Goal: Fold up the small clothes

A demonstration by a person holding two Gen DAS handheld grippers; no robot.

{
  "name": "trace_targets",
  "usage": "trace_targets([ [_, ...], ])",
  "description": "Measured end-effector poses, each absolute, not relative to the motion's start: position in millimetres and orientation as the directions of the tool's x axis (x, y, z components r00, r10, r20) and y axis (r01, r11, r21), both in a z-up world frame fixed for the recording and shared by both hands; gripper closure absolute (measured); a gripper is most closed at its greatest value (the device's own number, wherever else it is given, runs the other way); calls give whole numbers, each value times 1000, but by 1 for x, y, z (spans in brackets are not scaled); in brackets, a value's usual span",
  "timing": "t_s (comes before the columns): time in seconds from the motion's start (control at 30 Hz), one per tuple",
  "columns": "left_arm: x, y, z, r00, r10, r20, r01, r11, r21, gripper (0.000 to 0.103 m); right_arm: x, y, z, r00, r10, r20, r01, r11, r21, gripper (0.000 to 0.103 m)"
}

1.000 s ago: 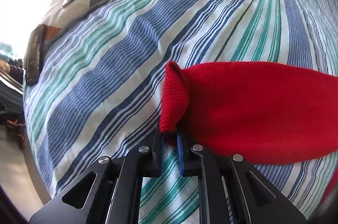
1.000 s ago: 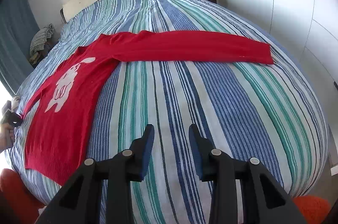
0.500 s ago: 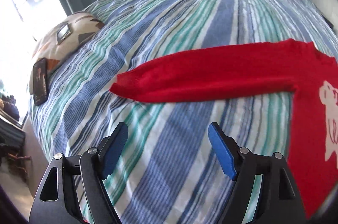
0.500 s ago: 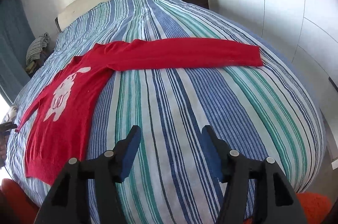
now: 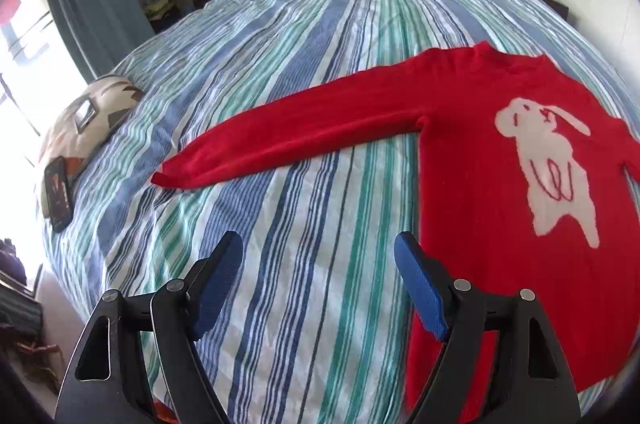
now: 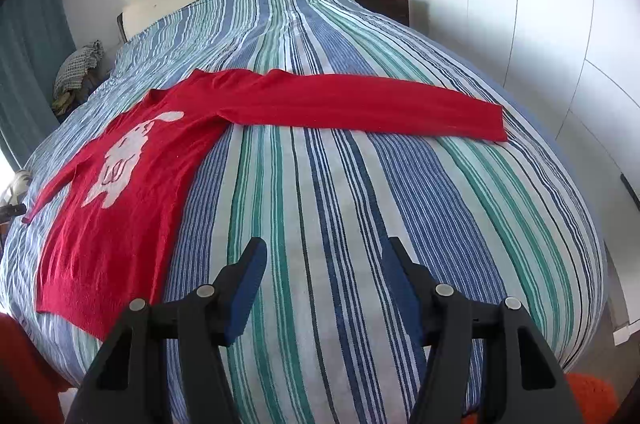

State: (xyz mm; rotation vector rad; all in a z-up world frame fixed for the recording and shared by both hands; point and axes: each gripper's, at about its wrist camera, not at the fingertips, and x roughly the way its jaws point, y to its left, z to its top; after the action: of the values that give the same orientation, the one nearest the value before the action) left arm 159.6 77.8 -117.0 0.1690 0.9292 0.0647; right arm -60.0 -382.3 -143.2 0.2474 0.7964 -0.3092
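Here we are over the striped bedspread (image 6: 360,208), and the red sweater (image 5: 500,192) lies flat on it, face up, white animal motif showing, both sleeves stretched straight out so the garment's long axis runs from cuff to cuff across the bed. The left gripper (image 5: 318,252) hovers with its blue-padded fingers spread wide and nothing between them; the sweater's body sits just ahead and to the right of it, the nearer edge of the body almost level with the right-hand finger, while the left sleeve (image 5: 288,132) reaches away from the body toward the patterned cushion (image 5: 80,128) at the edge of the bed, its cuff well ahead of the fingers and off to the left. Over to the other view: the right gripper (image 6: 324,256) is also spread wide and empty, poised above bare bedspread, with the sweater's body ahead and to its left and the right sleeve (image 6: 360,108) lying crosswise well ahead of the fingers, its cuff pointing away from the body toward the white wardrobe wall (image 6: 540,24). So each gripper has its own sleeve on its own side, and neither is touching cloth. My read: the fold has not begun, and the likely opening is a sleeve brought in over the body. The left gripper looks the closer of the two to the garment, so its sleeve or side seam seems the natural first grab, taken across the sleeve's length.
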Motion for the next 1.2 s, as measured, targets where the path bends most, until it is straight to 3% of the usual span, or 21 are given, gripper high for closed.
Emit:
trace_targets([
  [0.2, 129, 57, -129, 581, 44, -812, 69, 992, 103, 18, -55, -354, -136, 681, -154, -716, 260, 965, 40, 43],
  [0.43, 86, 21, -181, 521, 19, -853, 154, 981, 116, 18, -43, -283, -128, 703, 85, -706, 74, 979, 191, 43],
  [0.53, 70, 18, -199, 515, 39, -856, 162, 976, 142, 18, -33, -241, -141, 656, 139, -742, -39, 988, 150, 43],
  [0.6, 64, 22, -199, 520, 41, -853, 158, 977, 143, 12, -27, -225, -163, 585, 136, -799, -82, 991, 109, 43],
  [0.67, 63, 28, -199, 504, 33, -863, 160, 978, 131, 9, -27, -222, -188, 497, 105, -862, -76, 994, 77, 43],
  [0.83, 55, 42, -199, 474, 15, -880, 142, 986, 93, 6, -44, -241, -186, 484, 103, -869, -18, 994, 108, 39],
  [1.03, 52, 59, -170, 549, -78, -832, 92, 995, -33, 7, -65, -283, -145, 669, -2, -744, 160, 977, 142, 35],
  [1.2, 56, 76, -166, 586, -43, -809, 17, 999, -41, 7, -72, -321, -153, 656, -76, -751, 321, 928, 187, 33],
])
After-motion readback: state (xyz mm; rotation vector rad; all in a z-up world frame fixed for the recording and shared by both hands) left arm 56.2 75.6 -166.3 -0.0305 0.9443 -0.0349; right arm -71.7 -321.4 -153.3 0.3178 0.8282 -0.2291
